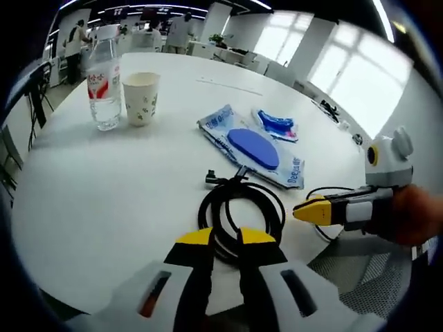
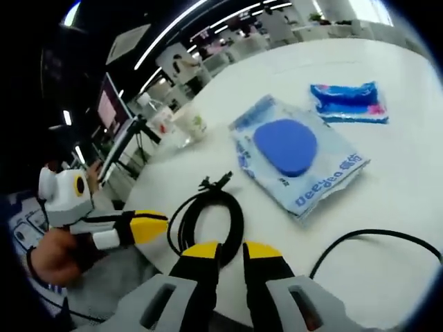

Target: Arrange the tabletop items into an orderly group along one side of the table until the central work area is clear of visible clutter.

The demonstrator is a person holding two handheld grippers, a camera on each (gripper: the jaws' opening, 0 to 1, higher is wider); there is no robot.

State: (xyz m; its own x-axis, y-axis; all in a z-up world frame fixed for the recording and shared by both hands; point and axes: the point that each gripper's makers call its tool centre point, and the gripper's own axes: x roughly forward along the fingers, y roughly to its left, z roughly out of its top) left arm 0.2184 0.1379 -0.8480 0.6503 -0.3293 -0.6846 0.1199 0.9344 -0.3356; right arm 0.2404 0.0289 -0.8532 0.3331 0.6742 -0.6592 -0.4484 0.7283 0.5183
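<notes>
A coiled black cable lies near the table's edge. The left gripper has its jaws close together, with the coil's near edge showing in the narrow gap; whether it pinches the cable is unclear. From the side it appears as one yellow wedge touching the coil. The right gripper also has its jaws nearly together, right beside the coil. Beyond lie a clear wipes pack with a blue disc and a small blue packet. A water bottle and a paper cup stand together farther off.
The round white table is bare around the coil. A second black cable runs off its edge. A grey mesh chair sits below the rim. A hand holds each gripper. Office desks and people stand far behind.
</notes>
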